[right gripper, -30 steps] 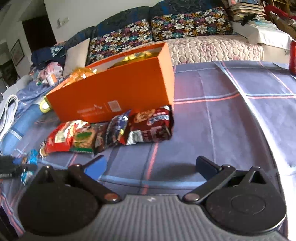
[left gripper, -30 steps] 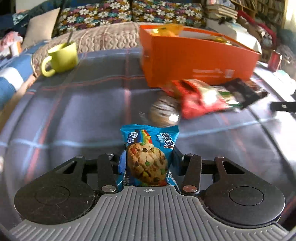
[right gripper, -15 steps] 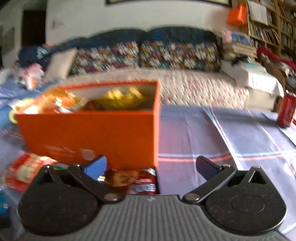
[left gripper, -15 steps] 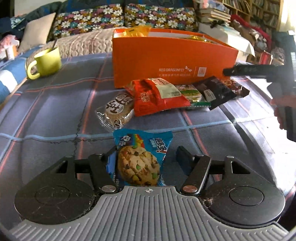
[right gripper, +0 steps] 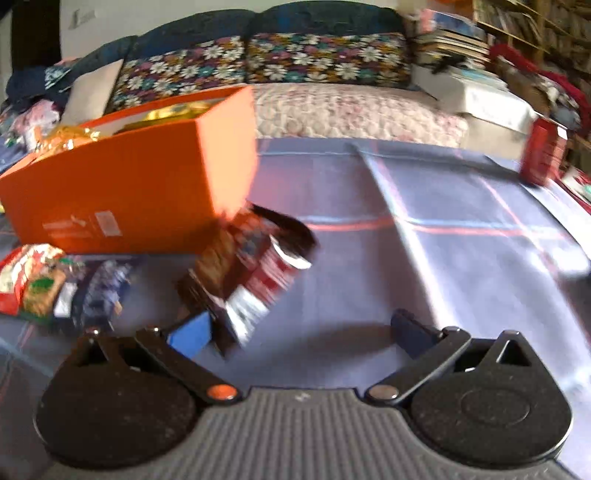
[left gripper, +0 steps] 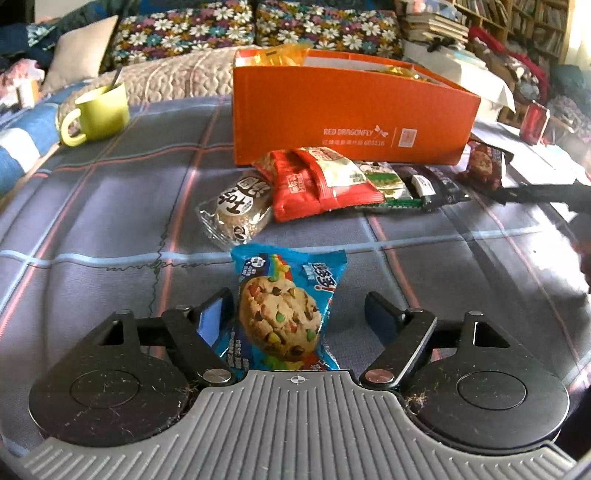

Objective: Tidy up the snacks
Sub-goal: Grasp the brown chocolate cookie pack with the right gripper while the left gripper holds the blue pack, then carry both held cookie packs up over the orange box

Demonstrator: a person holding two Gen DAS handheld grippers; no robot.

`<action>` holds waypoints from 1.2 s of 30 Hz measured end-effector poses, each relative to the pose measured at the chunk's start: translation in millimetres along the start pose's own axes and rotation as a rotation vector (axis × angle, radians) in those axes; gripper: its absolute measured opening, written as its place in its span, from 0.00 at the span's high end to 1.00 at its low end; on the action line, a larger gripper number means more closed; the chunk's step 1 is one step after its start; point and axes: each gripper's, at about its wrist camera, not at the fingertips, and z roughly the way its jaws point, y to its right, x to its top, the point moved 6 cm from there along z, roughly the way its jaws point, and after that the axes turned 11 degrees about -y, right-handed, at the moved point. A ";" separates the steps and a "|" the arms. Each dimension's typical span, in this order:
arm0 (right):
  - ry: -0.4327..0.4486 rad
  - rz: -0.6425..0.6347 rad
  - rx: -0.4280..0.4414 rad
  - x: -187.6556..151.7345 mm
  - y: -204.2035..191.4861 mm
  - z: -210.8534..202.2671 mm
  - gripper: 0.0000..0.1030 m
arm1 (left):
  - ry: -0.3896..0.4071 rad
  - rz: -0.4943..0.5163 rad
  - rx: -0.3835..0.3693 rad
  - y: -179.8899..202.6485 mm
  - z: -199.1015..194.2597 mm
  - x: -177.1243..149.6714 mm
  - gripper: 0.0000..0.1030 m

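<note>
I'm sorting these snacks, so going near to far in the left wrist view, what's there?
Left gripper → blue cookie packet → round cake packet → red packet → orange box → sofa cushions.

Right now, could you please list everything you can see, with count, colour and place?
box: 1, orange, far on the cloth, snacks inside
cookie pack: 1, blue, between the left jaws
bun pack: 1, clear, before the box
red pack: 1, beside the bun
green pack: 1, right of the red
dark packs: about 2, further right
brown pack: 1, blurred, by the box corner
mug: 1, green, far left
can: 1, red, far right
left gripper: jaws just opening
right gripper: jaws open
</note>
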 end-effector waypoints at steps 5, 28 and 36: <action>0.074 0.067 0.090 5.1 4.9 -24.3 0.00 | 0.000 0.003 0.014 2.4 1.1 -0.3 0.45; 0.042 -0.050 0.101 -9.2 -11.7 -14.7 0.46 | 0.016 0.021 0.051 5.8 6.2 -4.2 0.29; 0.028 -0.061 0.143 -36.6 -23.3 -34.3 0.14 | 0.012 0.021 0.053 7.5 6.8 -5.5 0.23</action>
